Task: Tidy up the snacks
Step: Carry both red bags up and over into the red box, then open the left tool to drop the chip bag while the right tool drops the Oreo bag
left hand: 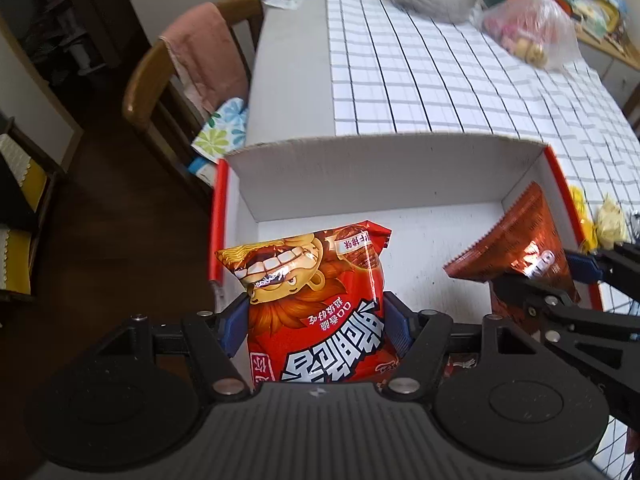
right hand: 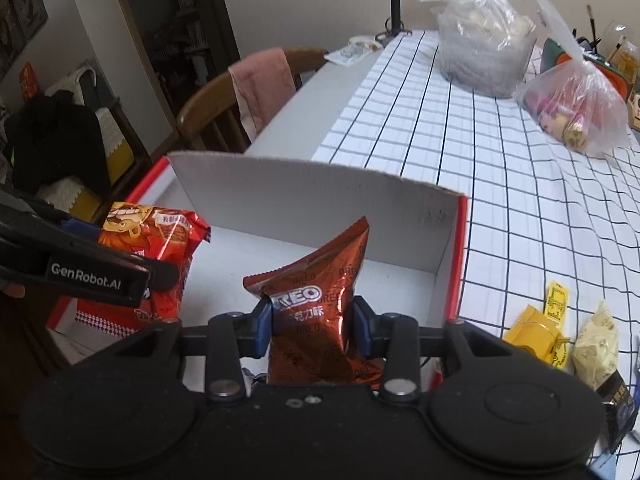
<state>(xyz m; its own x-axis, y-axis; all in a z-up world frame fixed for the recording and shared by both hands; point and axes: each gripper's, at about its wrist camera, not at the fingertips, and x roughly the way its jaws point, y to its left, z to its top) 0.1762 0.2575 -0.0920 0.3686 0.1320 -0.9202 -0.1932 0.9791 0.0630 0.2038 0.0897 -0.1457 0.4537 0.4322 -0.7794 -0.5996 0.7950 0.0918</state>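
Checked cloth covers our tabletop point(right hand: 500, 168), where the white box point(left hand: 360, 176) sits at the near edge, empty inside. Our left claw point(left hand: 316, 326) grips the red noodle pack point(left hand: 316, 280) and our right claw point(right hand: 314, 330) pinches the Oreo bag point(right hand: 316, 300), both above it, nothing yet released. Only the right view shows loose yellow snacks point(right hand: 536, 334) waiting to the right.

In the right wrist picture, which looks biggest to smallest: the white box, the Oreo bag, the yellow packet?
1. White box
2. Oreo bag, though it sits nearer the camera
3. Yellow packet
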